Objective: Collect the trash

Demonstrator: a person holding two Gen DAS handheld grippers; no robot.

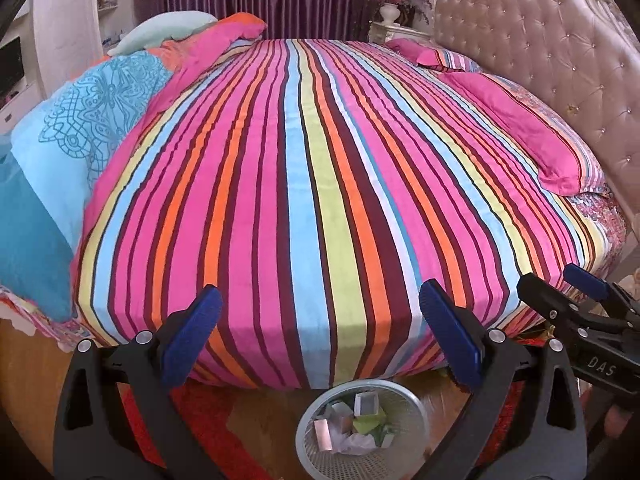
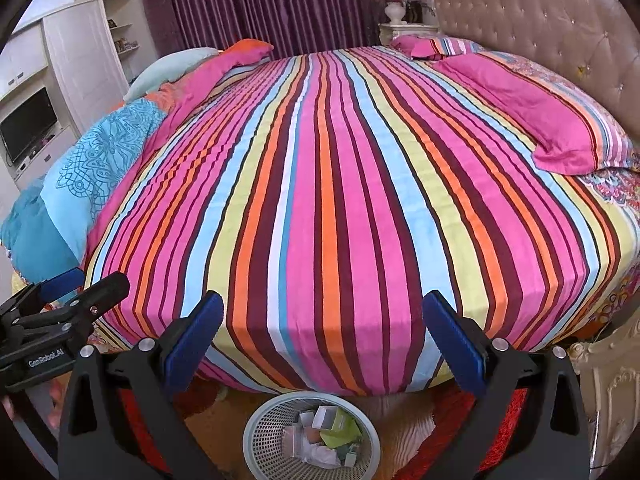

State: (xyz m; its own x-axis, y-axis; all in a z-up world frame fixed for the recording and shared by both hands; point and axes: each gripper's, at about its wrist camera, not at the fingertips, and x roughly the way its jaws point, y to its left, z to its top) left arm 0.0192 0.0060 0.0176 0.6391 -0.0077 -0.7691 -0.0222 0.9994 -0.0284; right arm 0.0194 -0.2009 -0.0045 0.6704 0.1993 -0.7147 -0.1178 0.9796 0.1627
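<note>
Left gripper (image 1: 320, 328): I see its jaws spread wide, holding nothing — bed (image 1: 304, 184) ahead.
Right gripper (image 2: 324, 332): mine here also gapes, nothing between the pads.
Bin (image 1: 416, 432): on the floor at the bed's edge, below both grippers.
Trash (image 2: 326, 432): boxes and crumpled paper — inside the bin.

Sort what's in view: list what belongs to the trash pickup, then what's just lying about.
Belongs to the job:
wastebasket on the floor by the bed
trash in it: small boxes, crumpled paper
left gripper, open, holding nothing
right gripper, open, holding nothing

Just there:
striped bedspread
pink pillow
blue quilt
headboard
vase
</note>
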